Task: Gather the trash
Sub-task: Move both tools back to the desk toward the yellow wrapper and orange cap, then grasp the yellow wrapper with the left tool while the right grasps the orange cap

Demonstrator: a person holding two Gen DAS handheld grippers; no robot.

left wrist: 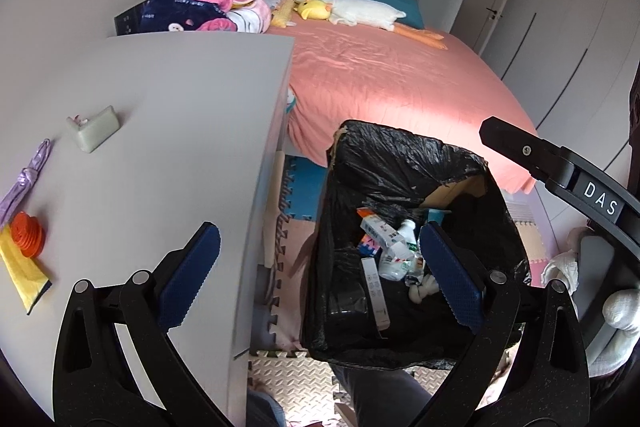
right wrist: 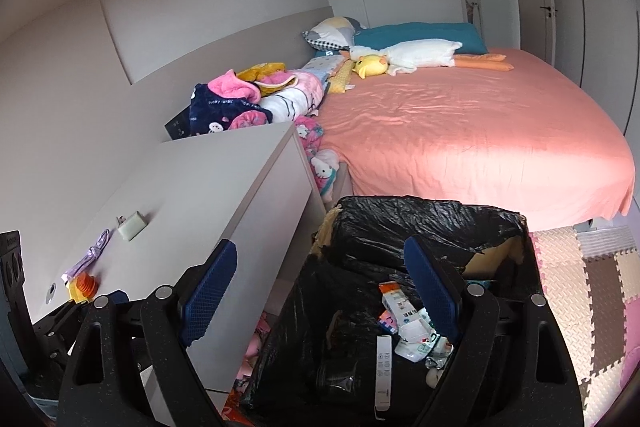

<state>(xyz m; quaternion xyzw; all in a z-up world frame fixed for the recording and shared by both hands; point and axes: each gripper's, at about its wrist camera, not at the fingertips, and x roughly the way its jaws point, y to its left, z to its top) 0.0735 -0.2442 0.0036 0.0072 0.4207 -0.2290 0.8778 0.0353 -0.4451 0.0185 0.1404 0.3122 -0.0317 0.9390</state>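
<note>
A bin lined with a black bag (left wrist: 400, 163) (right wrist: 424, 223) stands on the floor between the desk and the bed. Inside lie a white carton (left wrist: 378, 231) (right wrist: 396, 301), a white plastic bottle (left wrist: 400, 255) and a long white remote-like piece (left wrist: 376, 287) (right wrist: 383, 363). My left gripper (left wrist: 320, 275) is open and empty, one pad over the desk edge, the other over the bin. My right gripper (right wrist: 320, 293) is also open and empty, its right pad above the bin's mouth. On the desk lie an orange ridged disc (left wrist: 28, 235) (right wrist: 87, 285), a yellow cloth (left wrist: 24, 279) and a purple ribbon (left wrist: 24, 183) (right wrist: 90, 255).
The grey desk (left wrist: 168, 115) (right wrist: 208, 179) also carries a pale green block (left wrist: 94, 129) (right wrist: 132, 225). The bed with a pink sheet (left wrist: 392, 75) (right wrist: 480, 131) holds plush toys and folded clothes. Foam mats (right wrist: 580, 287) cover the floor. A person's dark trouser leg (left wrist: 380, 387) is below the bin.
</note>
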